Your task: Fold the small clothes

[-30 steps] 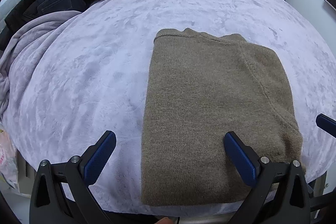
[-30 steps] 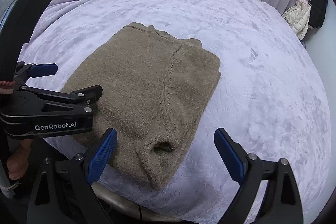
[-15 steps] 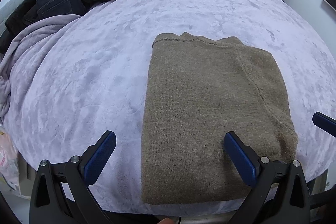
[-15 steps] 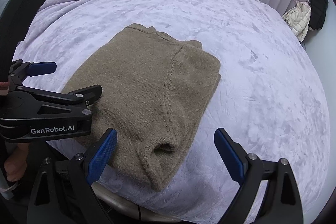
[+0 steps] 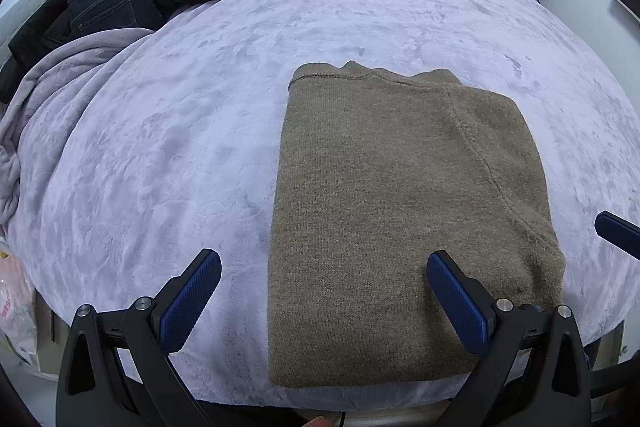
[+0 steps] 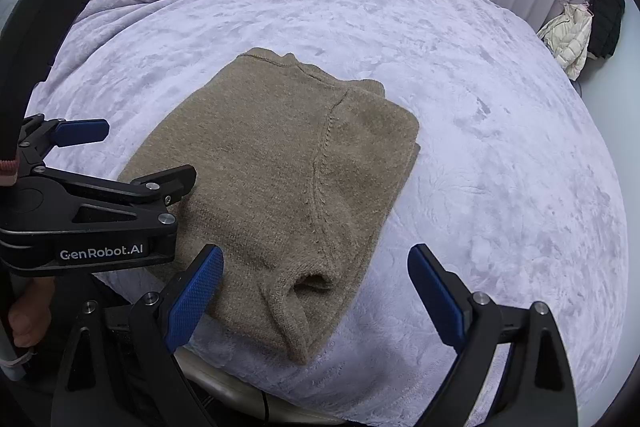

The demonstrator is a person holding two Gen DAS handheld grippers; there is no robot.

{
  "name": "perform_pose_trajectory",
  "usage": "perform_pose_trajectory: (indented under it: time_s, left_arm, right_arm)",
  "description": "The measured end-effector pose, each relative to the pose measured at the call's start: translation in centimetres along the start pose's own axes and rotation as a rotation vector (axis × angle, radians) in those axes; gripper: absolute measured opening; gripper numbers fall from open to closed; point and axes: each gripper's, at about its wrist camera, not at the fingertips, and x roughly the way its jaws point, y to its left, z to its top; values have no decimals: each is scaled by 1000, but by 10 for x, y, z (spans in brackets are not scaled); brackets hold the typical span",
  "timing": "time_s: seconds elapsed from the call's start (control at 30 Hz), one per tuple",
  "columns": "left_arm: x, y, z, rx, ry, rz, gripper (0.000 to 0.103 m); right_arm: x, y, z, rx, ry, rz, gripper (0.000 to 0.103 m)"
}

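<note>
Both grippers, left (image 5: 324,301) and right (image 6: 316,301), hang spread wide and empty over the near hem of the sweater (image 5: 404,211), which lies folded on the bed (image 5: 192,131). Probably one fold remains: pinch the near corners and carry them to the collar.

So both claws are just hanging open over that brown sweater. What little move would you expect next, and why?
Probably both come down to pinch the near edge of the sweater for another fold. The left gripper and right gripper are open and empty above that edge, and the sweater lies as a long rectangle on the blanket, sleeve cuff tucked on top.
</note>
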Motion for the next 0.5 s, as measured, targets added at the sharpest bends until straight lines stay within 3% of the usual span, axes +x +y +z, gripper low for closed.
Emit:
perform_pose_trajectory:
  time_s: [0.5]
  left_arm:
    - [-2, -1, 0, 4, 0, 7, 103]
  right_arm:
    - [-1, 0, 0, -1, -5, 6, 95]
